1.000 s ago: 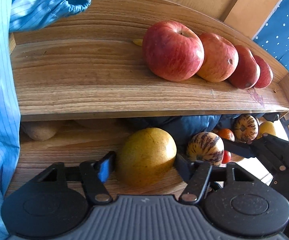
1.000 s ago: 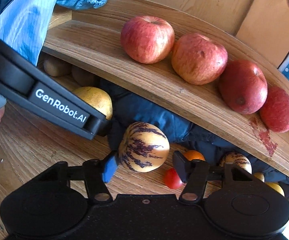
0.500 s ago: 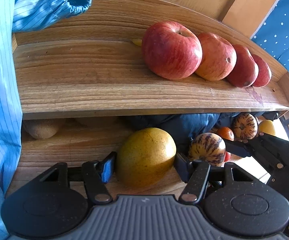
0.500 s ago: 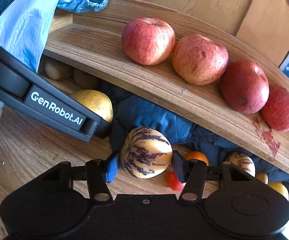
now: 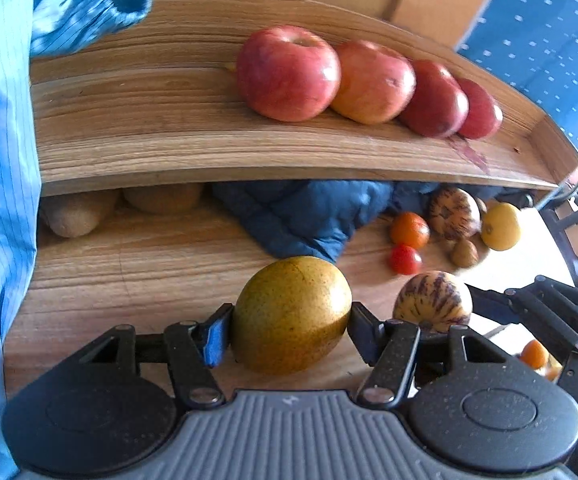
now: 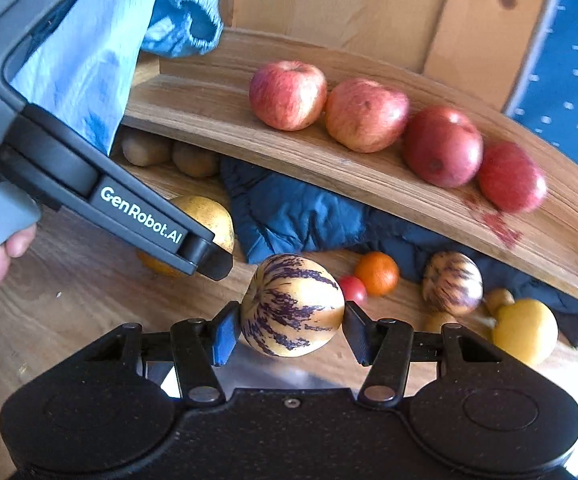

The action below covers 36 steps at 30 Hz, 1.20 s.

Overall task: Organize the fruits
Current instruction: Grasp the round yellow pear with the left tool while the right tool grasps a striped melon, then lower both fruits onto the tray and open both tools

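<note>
Wooden tabletop [image 5: 129,272] below, the left tongs [image 5: 291,330] clamp a yellow pear [image 5: 291,314]; the right tongs [image 6: 291,330] clamp a striped melon [image 6: 292,305]. Beyond lie a blue cloth [image 5: 309,216], small fruits, and four apples [image 6: 287,95] on a shelf [image 5: 149,136].

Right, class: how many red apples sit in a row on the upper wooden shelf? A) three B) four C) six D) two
B: four red apples line the upper wooden shelf side by side, clear in both wrist views; the other fruit lies on the surface below or in the grippers.
</note>
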Tool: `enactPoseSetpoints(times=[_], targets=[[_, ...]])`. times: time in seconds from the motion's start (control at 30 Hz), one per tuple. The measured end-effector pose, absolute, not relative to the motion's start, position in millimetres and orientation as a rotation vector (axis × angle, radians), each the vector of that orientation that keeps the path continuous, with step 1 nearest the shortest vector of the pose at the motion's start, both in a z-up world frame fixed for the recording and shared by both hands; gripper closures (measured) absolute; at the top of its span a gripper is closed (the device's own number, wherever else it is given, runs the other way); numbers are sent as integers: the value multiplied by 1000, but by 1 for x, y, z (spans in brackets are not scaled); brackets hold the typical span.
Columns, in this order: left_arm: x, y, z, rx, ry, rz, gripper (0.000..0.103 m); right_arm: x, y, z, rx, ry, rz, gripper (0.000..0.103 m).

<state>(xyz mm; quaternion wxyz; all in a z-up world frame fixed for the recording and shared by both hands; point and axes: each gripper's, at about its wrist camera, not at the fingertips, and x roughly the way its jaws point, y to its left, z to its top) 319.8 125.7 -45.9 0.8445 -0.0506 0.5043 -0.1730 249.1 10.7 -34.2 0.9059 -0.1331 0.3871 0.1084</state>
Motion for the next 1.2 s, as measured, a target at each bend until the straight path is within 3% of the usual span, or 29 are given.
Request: enactPoseSetpoints(times=[0.4, 1.2], targets=[[275, 78, -29, -55, 1068, -479, 38, 175, -25, -14, -160, 792, 88, 46], [187, 16, -40, 0, 1164, -569, 38, 82, -81, -34, 13, 934, 14, 46]])
